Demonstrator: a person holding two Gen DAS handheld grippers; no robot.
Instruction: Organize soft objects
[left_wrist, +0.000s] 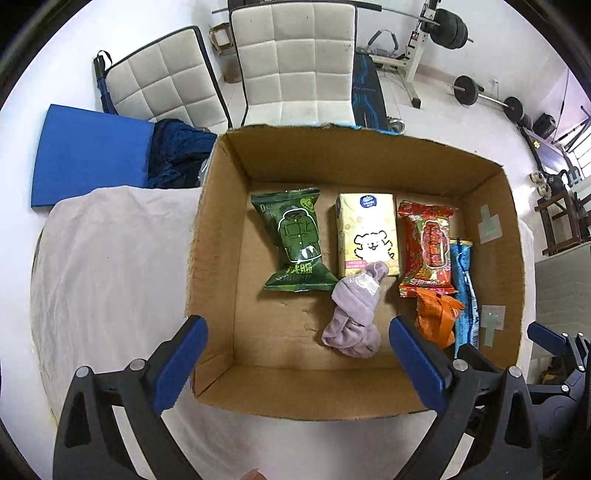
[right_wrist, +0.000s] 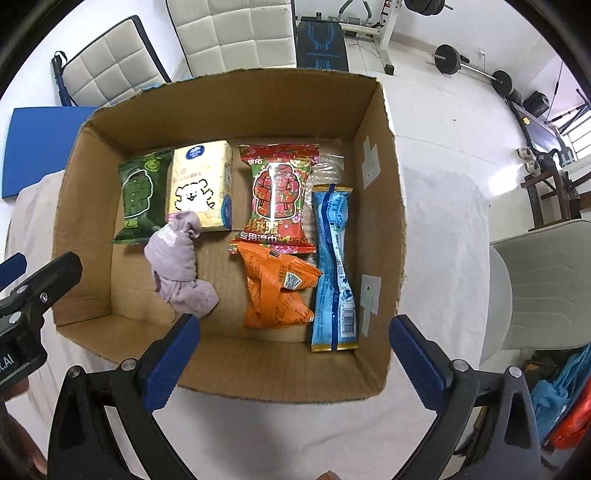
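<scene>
An open cardboard box (left_wrist: 218, 258) (right_wrist: 376, 229) sits on a white cloth. Inside lie a green packet (left_wrist: 295, 240) (right_wrist: 140, 195), a cream tissue pack (left_wrist: 367, 232) (right_wrist: 201, 184), a red packet (left_wrist: 430, 247) (right_wrist: 280, 195), an orange packet (left_wrist: 437, 314) (right_wrist: 280, 291), a long blue packet (left_wrist: 465, 295) (right_wrist: 334, 266) and a knotted lilac sock (left_wrist: 354, 314) (right_wrist: 177, 269). My left gripper (left_wrist: 299, 332) hangs open above the sock, holding nothing. My right gripper (right_wrist: 295, 332) hangs open above the orange packet, also holding nothing. The left gripper (right_wrist: 33, 291) shows at the right wrist view's left edge.
Beyond the box stand two white padded chairs (left_wrist: 295, 62) (right_wrist: 236, 29), a blue mat (left_wrist: 88, 155) with dark blue cloth (left_wrist: 181, 151), and gym weights (left_wrist: 487, 96) on the floor. A pale seat (right_wrist: 546, 284) stands at the right.
</scene>
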